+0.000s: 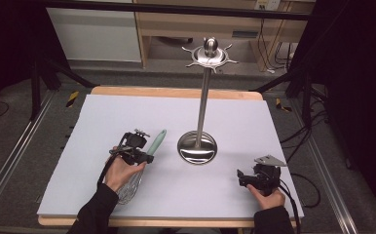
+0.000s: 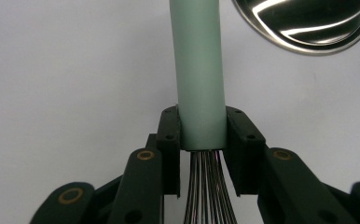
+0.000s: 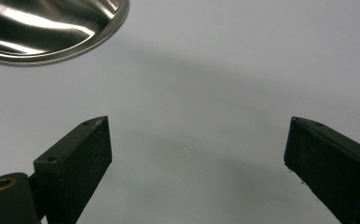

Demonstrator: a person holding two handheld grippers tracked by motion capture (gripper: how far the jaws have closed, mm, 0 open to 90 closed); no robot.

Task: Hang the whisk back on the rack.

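On the white board (image 1: 103, 122), at about 8 o'clock from the steel stand (image 1: 201, 102), lies a whisk (image 1: 144, 158). My left gripper (image 1: 136, 150) has its jaws pressed on the whisk's green handle (image 2: 200, 70), right at the end where the wires (image 2: 208, 191) come out. The handle points up toward 1 o'clock and the wire end points back toward me.

I think the whisk is light. The handle looks smooth and round, so it might slip or roll in the jaws (a firm squeeze should help). The wires look thin and springy, so I would not grab them. Holding near the wires seems a good spot, since the weight sits close by.

My right gripper (image 1: 255, 176) rests at about 4 o'clock from the round base (image 1: 197, 147). Its jaws are spread wide and hold nothing.

The stand is tall, with little hooks around the top (image 1: 210, 54). It could tip if I bump it.
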